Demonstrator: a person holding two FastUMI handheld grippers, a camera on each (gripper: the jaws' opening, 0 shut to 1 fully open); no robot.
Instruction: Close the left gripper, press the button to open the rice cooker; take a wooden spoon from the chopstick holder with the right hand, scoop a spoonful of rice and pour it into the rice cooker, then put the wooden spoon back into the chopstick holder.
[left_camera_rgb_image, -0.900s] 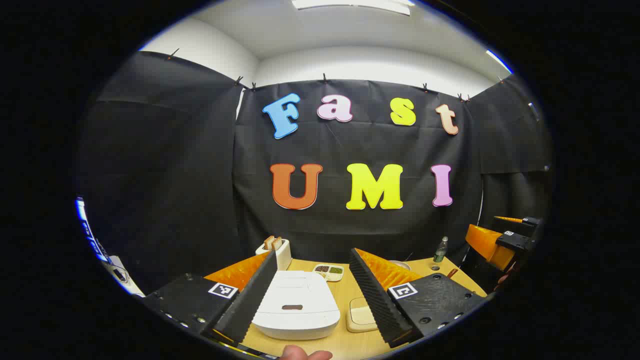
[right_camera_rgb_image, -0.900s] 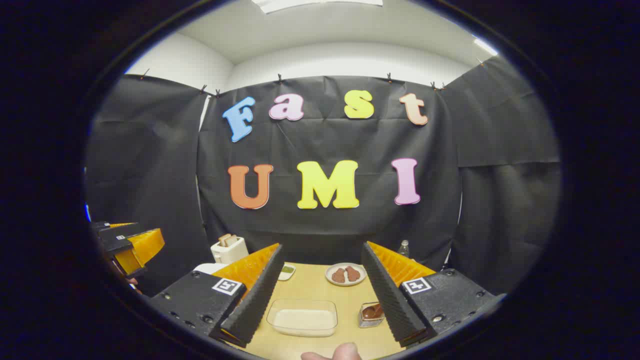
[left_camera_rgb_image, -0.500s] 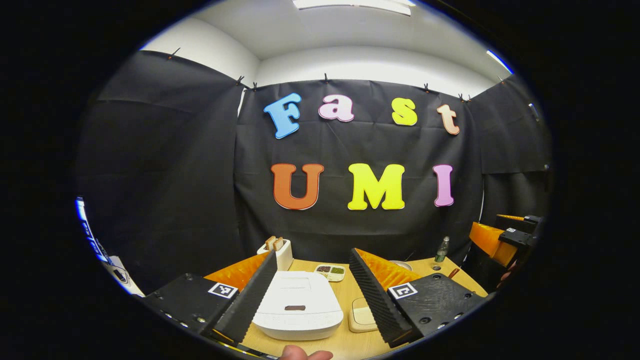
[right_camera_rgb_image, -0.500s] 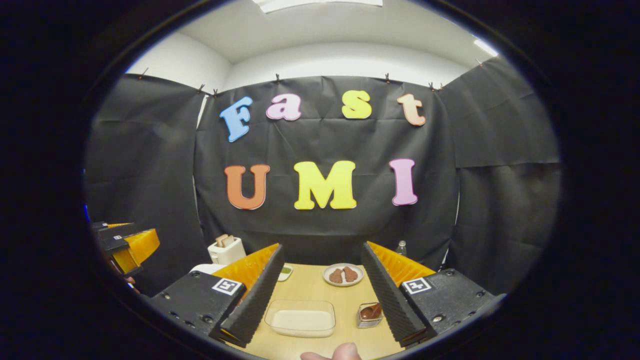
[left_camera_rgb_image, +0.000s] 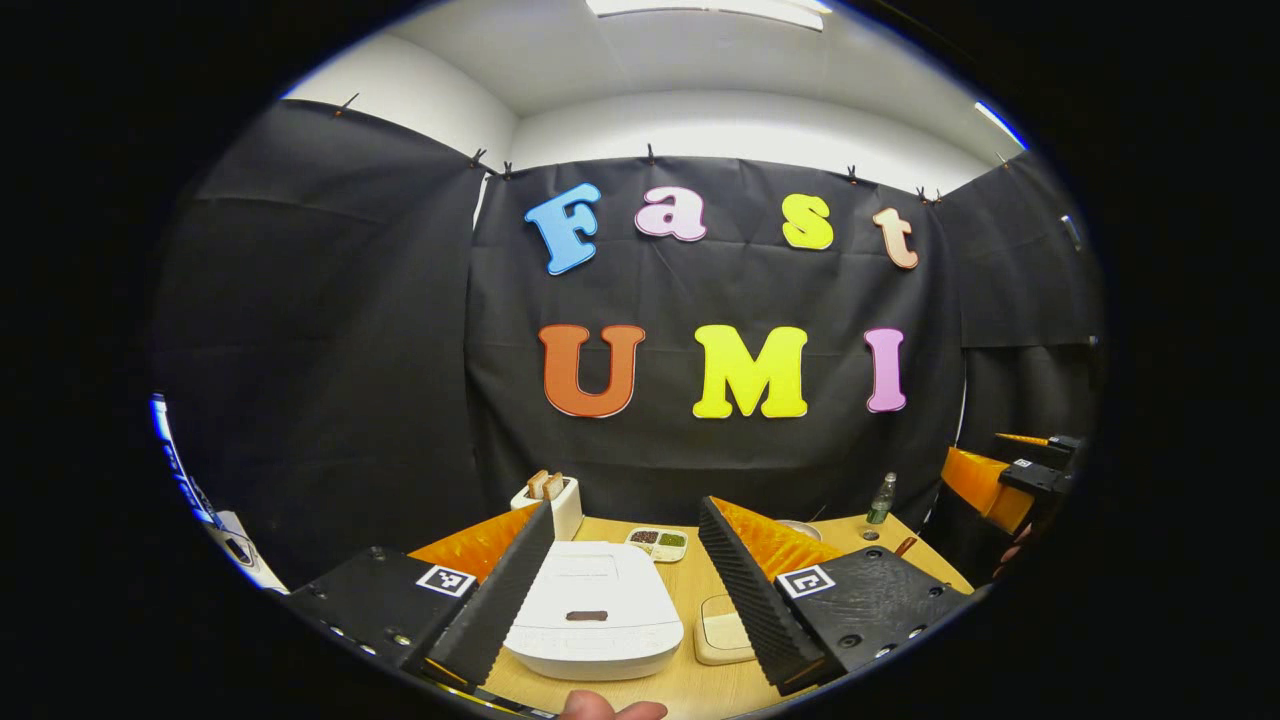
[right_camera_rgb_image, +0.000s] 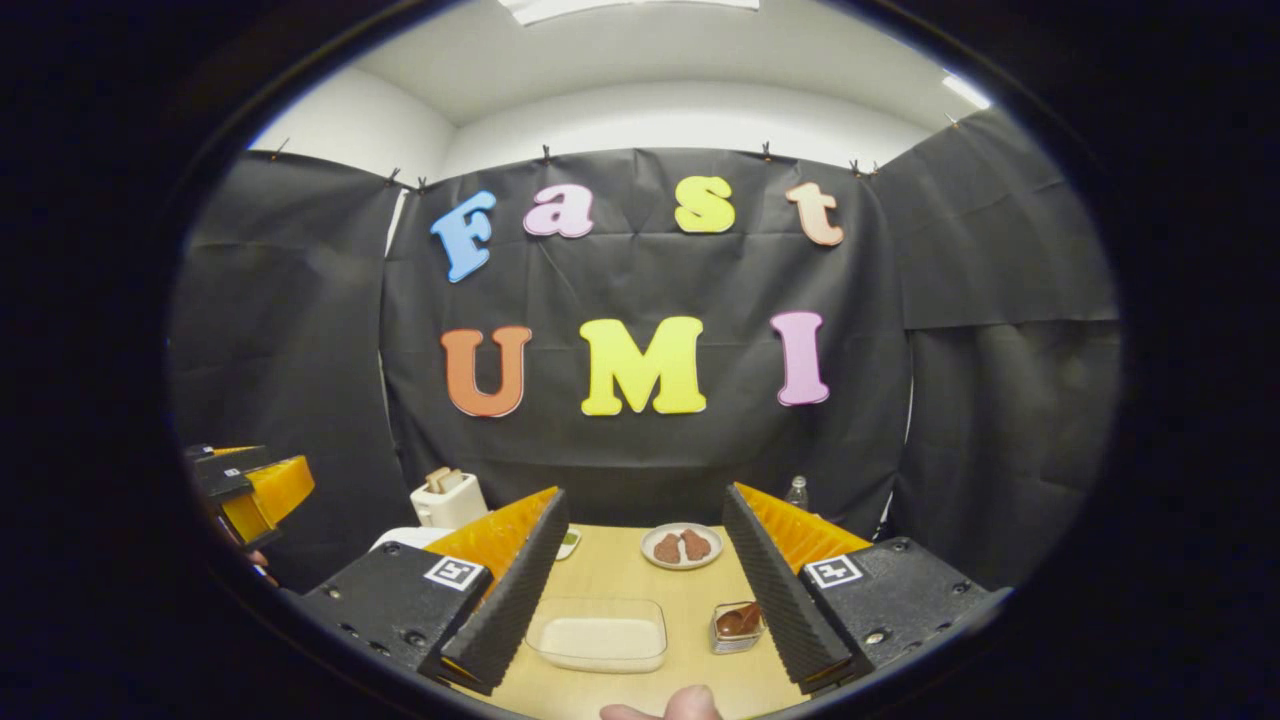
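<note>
**Start pose: both grippers spread, rice cooker lid down**

Rice cooker (left_camera_rgb_image: 594, 610), white, lid down, sits low centre of the left gripper view, framed between the left gripper (left_camera_rgb_image: 625, 600) fingers. Dark oblong near its front edge is likely the release button (left_camera_rgb_image: 586, 616); can't confirm. Left fingers are spread wide, nothing between them, so the first step (closing them to make a blunt pusher for the button) is not yet done. Gripper is lined up with the cooker, apart from it.

Right gripper (right_camera_rgb_image: 640, 600) is also released, fingers splayed, holding nothing. Between them, low centre of the right gripper view: clear tub of rice (right_camera_rgb_image: 597, 634) on the counter (right_camera_rgb_image: 625, 570), and just right of it a small clear holder with a brown wooden spoon (right_camera_rgb_image: 739, 624) in it, probably the chopstick holder. Tub and holder sit side by side, likely so the scoop is a short move.

Further out, right gripper view: plate with two brown pieces (right_camera_rgb_image: 681, 546) at centre, bottle (right_camera_rgb_image: 797, 492) behind it, toaster with bread (right_camera_rgb_image: 448, 497) at lower left. Left gripper view: divided snack tray (left_camera_rgb_image: 657, 541) behind the cooker, cream square pad (left_camera_rgb_image: 722, 637) to the cooker's right. A fingertip (left_camera_rgb_image: 610, 709) shows at the bottom edge.

Judgement: task at its very beginning.
</note>
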